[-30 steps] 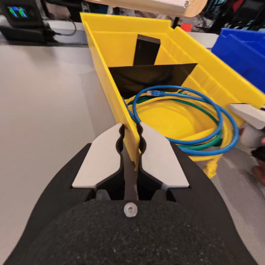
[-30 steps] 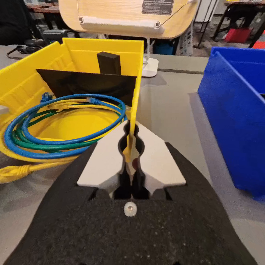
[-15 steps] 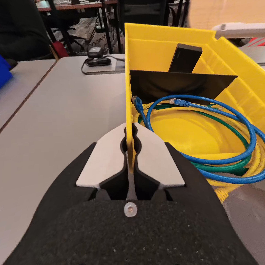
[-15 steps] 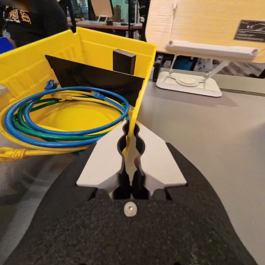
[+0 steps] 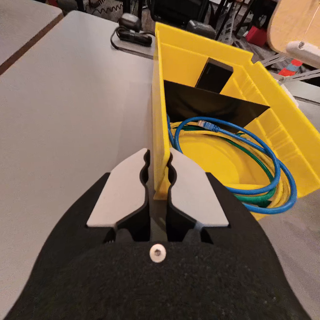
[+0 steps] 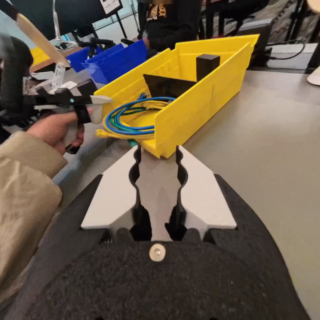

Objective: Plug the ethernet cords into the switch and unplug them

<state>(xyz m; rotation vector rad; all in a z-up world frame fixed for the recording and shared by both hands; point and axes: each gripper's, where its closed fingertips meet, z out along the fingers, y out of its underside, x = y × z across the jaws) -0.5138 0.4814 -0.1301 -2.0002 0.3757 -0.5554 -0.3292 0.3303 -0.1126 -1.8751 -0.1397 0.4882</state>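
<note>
Yellow plastic bin (image 5: 285, 138) on grey tabletop (image 5: 78, 112): coiled blue/green/yellow ethernet cords (image 5: 270, 159) in front section, black box, prob the switch (image 5: 214, 76), behind divider. Left hand-held gripper (image 5: 158, 154) straddles the bin wall, narrow gap; right hand-held gripper (image 6: 157, 149) wide, empty. Risk: overhanging loops snag, drag the bin.

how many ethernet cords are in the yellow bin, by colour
blue cord: 1
green cord: 1
yellow cord: 1
total: 3, coiled together in the front compartment of the yellow bin, spilling over its low front edge
</note>
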